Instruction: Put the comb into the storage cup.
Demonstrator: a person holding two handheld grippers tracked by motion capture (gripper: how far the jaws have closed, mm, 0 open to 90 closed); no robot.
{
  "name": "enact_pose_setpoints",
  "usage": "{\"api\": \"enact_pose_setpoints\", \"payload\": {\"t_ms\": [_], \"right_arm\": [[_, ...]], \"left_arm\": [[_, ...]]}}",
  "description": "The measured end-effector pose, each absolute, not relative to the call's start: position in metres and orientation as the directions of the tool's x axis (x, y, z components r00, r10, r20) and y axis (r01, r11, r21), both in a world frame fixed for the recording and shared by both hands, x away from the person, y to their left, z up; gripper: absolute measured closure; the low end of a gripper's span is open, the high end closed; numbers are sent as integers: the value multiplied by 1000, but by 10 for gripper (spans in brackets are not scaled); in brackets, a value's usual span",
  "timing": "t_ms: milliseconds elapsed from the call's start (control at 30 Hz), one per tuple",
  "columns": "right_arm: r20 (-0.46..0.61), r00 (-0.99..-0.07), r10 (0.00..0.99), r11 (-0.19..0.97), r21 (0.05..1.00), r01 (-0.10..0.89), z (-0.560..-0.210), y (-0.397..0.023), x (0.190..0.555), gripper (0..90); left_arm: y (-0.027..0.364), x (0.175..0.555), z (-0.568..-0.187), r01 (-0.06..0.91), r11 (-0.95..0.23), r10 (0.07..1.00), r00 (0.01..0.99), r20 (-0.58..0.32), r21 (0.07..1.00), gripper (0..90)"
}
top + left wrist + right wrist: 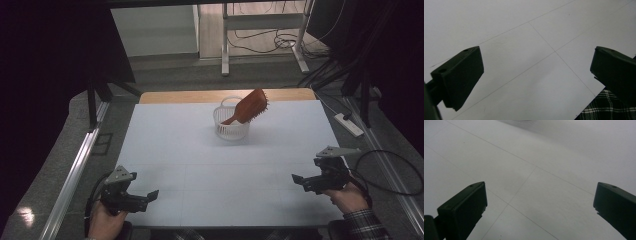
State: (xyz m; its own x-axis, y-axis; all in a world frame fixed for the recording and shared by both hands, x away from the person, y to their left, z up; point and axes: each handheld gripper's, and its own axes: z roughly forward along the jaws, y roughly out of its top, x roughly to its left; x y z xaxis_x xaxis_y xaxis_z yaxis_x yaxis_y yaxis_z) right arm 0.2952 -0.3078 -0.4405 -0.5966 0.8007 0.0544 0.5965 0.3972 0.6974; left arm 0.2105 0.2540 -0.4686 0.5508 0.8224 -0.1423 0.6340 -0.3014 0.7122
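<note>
A small white slatted basket [231,125] stands on the pale table [200,165] toward its far middle. A brown wooden hairbrush [248,106] leans in it, handle down and bristled head tilted up to the right. My left gripper [150,196] rests low at the table's near left corner, pointing right, far from the basket. In the left gripper view its jaws stand wide apart over bare table, so the left gripper [536,75] is open and holds nothing. My right gripper [297,180] sits at the near right, pointing left. The right gripper [540,202] is also open with nothing between its jaws.
A wooden strip [200,96] edges the table's far side. A metal rail [70,175] runs along the left and a power strip [349,124] with cables lies on the floor to the right. A white stand's legs [225,45] rise beyond the table. Plaid fabric [609,107] shows at the front edge.
</note>
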Motion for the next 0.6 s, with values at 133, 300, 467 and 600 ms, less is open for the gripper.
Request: {"api": "enact_pose_setpoints", "payload": {"t_ms": [133,300,467,600], "right_arm": [[51,-586,808,392,697,601,-441,-311,292,0],[47,-572,819,384,696,606,-441,-317,286,0],[35,-566,824,387,694,607,-441,-320,282,0],[33,-561,827,386,693,609,-441,-322,279,0]], "left_arm": [[254,210,-469,634,-300,823,550,-142,713,0],[254,210,-469,633,-300,823,550,-143,713,0],[254,210,-469,633,-300,822,551,-143,714,0],[254,210,-468,632,-301,822,551,-141,714,0]]}}
